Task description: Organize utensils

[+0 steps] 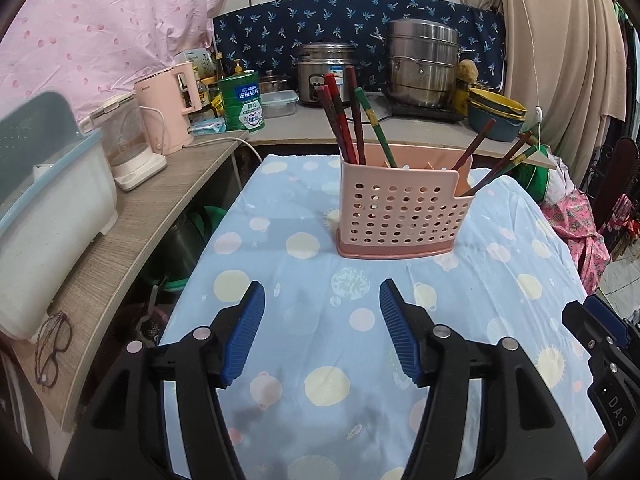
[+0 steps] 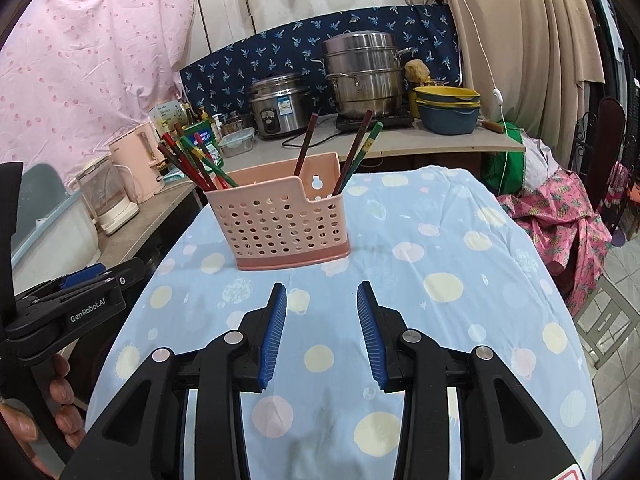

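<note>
A pink perforated utensil holder (image 1: 396, 216) stands upright on the table with the blue dotted cloth (image 1: 312, 272); it also shows in the right wrist view (image 2: 282, 222). Several red and green chopsticks (image 1: 344, 120) stand in its left compartment and a few more chopsticks (image 1: 480, 156) lean in its right one. My left gripper (image 1: 322, 300) is open and empty, a little in front of the holder. My right gripper (image 2: 322, 300) is open and empty, also in front of the holder. The left gripper shows at the left edge of the right wrist view (image 2: 80, 292).
A wooden shelf (image 1: 132, 232) on the left bears a white bin (image 1: 44, 216), kettles (image 1: 168, 108) and glasses (image 1: 52, 344). The back counter holds a rice cooker (image 1: 324, 72), a steel steamer pot (image 1: 424, 64), a green tin (image 1: 242, 100) and stacked bowls (image 1: 496, 112). Pink clothes (image 2: 560, 216) lie at the right.
</note>
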A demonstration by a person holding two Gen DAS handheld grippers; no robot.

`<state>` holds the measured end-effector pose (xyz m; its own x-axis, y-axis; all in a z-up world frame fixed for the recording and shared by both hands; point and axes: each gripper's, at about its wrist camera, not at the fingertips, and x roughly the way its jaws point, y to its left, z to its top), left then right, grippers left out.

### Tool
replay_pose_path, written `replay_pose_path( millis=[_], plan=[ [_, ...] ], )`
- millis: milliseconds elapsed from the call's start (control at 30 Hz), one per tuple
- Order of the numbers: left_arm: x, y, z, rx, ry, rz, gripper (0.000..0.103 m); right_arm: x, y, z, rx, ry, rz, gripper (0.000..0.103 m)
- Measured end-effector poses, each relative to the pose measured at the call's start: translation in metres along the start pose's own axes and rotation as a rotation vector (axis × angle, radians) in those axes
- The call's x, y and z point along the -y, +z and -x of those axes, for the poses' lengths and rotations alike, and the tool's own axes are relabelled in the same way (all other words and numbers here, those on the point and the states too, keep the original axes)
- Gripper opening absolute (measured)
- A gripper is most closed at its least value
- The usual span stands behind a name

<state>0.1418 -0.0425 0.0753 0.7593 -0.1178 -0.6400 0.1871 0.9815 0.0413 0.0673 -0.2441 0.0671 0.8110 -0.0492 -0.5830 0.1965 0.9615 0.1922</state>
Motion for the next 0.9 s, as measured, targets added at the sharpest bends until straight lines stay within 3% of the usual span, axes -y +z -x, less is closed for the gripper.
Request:
replay_pose_path(
  millis=[367, 467, 533, 567, 667, 733, 900],
  plan=[
    [0.001, -0.009, 0.000, -0.014, 0.012, -0.005, 0.072, -0.003, -0.011, -0.003, -0.024, -0.020, 0.029, 0.048],
    [0.001, -0.011, 0.001, -0.011, 0.019, -0.009, 0.076, -0.004, -0.013, -0.004, -0.022, -0.028, 0.036, 0.056],
    [0.001, -0.012, 0.000, -0.012, 0.021, -0.011, 0.078, -0.004, -0.014, -0.004, -0.017, -0.032, 0.042, 0.071],
    [0.000, -0.012, 0.000, -0.013, 0.024, -0.010, 0.081, -0.004, -0.014, -0.004, -0.020, -0.032, 0.046, 0.074],
    [0.001, -0.014, 0.000, -0.010, 0.030, -0.012, 0.087, -0.004, -0.014, -0.006, -0.028, -0.035, 0.045, 0.076],
    [0.001, -0.015, 0.000, -0.009, 0.034, -0.016, 0.090, -0.003, -0.015, -0.006, -0.031, -0.037, 0.040, 0.085],
    [0.003, -0.017, -0.002, -0.016, 0.049, -0.024, 0.095, -0.003, -0.017, -0.008, -0.031, -0.053, 0.035, 0.087]
  ],
)
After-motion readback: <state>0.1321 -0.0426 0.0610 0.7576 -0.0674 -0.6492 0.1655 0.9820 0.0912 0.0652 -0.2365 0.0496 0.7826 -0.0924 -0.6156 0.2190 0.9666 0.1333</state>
